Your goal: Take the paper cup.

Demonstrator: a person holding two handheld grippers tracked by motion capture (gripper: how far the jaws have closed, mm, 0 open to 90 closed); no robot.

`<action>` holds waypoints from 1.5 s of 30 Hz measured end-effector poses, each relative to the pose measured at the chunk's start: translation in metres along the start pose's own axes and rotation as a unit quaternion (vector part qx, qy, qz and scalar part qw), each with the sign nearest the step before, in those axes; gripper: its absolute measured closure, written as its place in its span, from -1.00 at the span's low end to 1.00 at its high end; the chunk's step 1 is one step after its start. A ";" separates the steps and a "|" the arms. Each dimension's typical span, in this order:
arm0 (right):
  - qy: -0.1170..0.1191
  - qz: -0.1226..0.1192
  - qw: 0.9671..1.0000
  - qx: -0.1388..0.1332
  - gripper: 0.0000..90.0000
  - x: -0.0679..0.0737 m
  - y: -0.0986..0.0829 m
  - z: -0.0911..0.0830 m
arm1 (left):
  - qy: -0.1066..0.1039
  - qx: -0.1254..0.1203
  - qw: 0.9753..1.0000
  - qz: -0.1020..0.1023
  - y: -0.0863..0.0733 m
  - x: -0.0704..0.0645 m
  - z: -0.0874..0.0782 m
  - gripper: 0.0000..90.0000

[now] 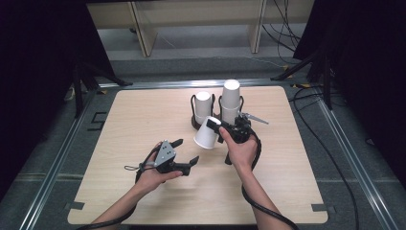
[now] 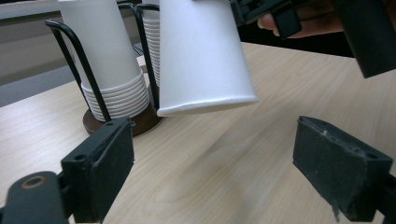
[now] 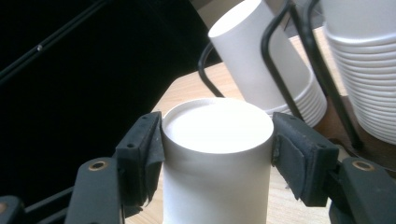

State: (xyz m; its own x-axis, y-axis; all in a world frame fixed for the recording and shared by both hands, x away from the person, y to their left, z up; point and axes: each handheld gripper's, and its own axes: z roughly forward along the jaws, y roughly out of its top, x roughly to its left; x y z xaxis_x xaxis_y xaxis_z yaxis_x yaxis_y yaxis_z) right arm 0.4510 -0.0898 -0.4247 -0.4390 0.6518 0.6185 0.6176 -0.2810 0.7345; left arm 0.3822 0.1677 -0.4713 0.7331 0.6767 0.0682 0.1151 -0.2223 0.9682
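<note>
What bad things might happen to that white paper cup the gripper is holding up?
The right gripper squeezes the white paper cup by its closed end, so a harder pinch could dent the thin wall. The cup hangs tilted above the wooden table, so a looser grip might let it drop and roll. It is also close to the black wire cup holder with its two white cup stacks; a swing might knock them.

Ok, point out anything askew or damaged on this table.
Only the single paper cup is askew: the right tool clamps it near its closed base, tilted with its open mouth down-left, off the table. The two cup stacks stand upright in their wire holder. The left tool waits open. Nothing looks spilled or damaged.
</note>
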 end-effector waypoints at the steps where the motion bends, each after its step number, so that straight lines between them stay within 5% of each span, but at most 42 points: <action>1: -0.007 0.003 1.000 -0.004 -0.19 -0.001 0.000 -0.001 | 0.000 0.004 1.000 0.001 0.000 0.000 0.000 -0.76; 8: -0.004 0.021 1.000 -0.012 -0.19 -0.009 0.000 -0.007 | -0.003 0.007 1.000 0.003 0.001 -0.001 0.011 -0.85; 17: -0.009 0.029 0.999 -0.016 -0.19 -0.013 -0.002 -0.009 | -0.008 0.002 1.000 -0.021 0.004 -0.003 0.031 -0.91; 45: -0.014 0.044 0.998 -0.033 -0.19 -0.017 -0.001 -0.015 | -0.004 -0.014 1.000 -0.004 0.005 -0.010 0.066 -0.94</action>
State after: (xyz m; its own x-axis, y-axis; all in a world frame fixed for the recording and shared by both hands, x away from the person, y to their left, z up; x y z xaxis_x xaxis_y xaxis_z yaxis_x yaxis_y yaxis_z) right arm 0.4483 -0.1108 -0.4313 -0.3669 0.6412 0.6739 0.6084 -0.3826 0.6953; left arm 0.4194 0.1135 -0.4835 0.7378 0.6724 0.0595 0.1018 -0.1980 0.9749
